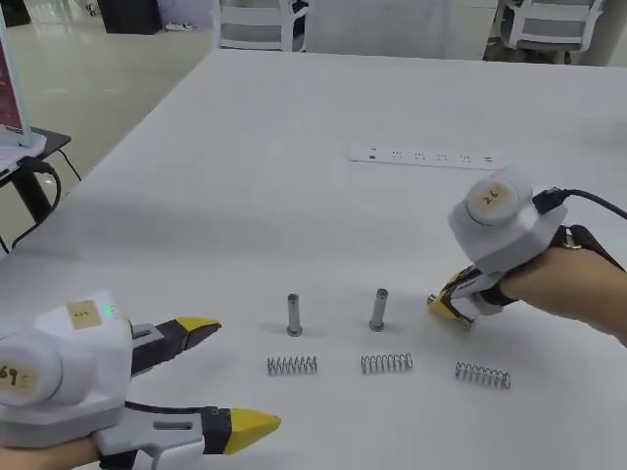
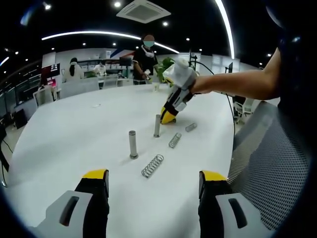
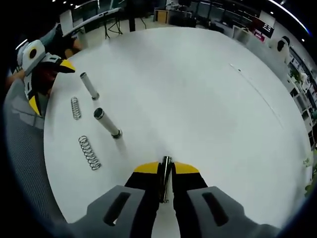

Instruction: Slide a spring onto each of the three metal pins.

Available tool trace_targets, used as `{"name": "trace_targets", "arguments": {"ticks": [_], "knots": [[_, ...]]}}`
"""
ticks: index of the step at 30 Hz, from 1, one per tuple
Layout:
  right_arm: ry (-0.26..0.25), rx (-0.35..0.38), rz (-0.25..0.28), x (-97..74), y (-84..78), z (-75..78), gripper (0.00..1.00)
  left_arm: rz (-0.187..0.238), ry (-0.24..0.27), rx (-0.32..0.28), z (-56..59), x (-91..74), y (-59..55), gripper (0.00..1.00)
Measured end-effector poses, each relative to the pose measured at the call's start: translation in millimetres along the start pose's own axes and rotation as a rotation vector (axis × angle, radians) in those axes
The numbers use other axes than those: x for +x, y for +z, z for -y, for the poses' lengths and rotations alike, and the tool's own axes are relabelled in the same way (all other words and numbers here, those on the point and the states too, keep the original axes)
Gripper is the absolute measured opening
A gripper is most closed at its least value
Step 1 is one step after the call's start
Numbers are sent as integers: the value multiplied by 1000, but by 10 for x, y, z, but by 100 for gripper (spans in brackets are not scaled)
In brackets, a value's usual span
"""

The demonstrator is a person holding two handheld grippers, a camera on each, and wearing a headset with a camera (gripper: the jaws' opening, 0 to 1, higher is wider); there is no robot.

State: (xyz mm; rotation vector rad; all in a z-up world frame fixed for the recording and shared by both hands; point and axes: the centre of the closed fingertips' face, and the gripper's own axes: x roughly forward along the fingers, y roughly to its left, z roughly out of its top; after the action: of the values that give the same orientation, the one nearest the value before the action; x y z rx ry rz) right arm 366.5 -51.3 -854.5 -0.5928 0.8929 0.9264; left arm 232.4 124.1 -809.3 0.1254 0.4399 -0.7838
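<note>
Two metal pins (image 1: 293,315) (image 1: 378,309) stand upright on the white table (image 1: 294,176). In front of them lie three springs (image 1: 292,365) (image 1: 386,363) (image 1: 482,374) in a row. My right gripper (image 1: 451,305) is low over the table to the right of the pins, behind the right-hand spring. In the right gripper view it (image 3: 166,167) is shut on a third metal pin (image 3: 164,184). My left gripper (image 1: 227,377) is open and holds nothing, left of the left-hand spring (image 2: 152,165) and the nearest pin (image 2: 132,144).
A white power strip (image 1: 423,156) lies further back on the table. Office chairs (image 1: 549,24) stand beyond the far edge, and a dark side table (image 1: 34,157) is off to the left. People (image 2: 145,57) stand in the room behind.
</note>
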Motion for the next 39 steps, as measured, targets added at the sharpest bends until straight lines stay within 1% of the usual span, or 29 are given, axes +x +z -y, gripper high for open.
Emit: {"name": "trace_targets", "arguments": {"ticks": [11, 14, 20, 23, 27, 31, 32, 33, 34, 35, 36, 38, 39], "knots": [[3, 3, -13, -4, 2, 0, 6, 1, -1, 0, 3, -3, 2, 70], [2, -23, -26, 2, 12, -4, 7, 1, -1, 0, 3, -2, 1, 70], [2, -34, -34, 29, 53, -5, 7, 2, 0, 0, 1, -4, 2, 70], [8, -7, -42, 35, 53, -7, 6, 4, 1, -1, -6, -2, 1, 70], [2, -2, -40, 30, 43, -9, 6, 4, 1, -1, -7, 0, -3, 69], [4, 18, -27, -19, 45, -25, 5, 3, -1, -1, 1, 2, -1, 69], [-9, 12, -14, -48, 66, -10, 5, 1, -2, 0, 6, 5, -2, 69], [-13, 22, -2, -90, 91, 0, 4, -1, -4, 3, 10, 9, -4, 69], [-15, 26, 16, -125, 126, 6, 0, -1, -5, 4, 12, 11, -4, 69], [-13, 48, 31, -146, 148, -1, 0, -2, -6, 4, 15, 12, -3, 69], [-13, 45, 38, -170, 149, 12, 0, -2, -7, 5, 19, 14, -2, 69], [-2, 37, 40, -163, 148, -2, 0, -3, -10, 8, 25, 17, -2, 69], [0, 28, 34, -154, 138, -9, 0, -4, -11, 9, 28, 18, -2, 69]]}}
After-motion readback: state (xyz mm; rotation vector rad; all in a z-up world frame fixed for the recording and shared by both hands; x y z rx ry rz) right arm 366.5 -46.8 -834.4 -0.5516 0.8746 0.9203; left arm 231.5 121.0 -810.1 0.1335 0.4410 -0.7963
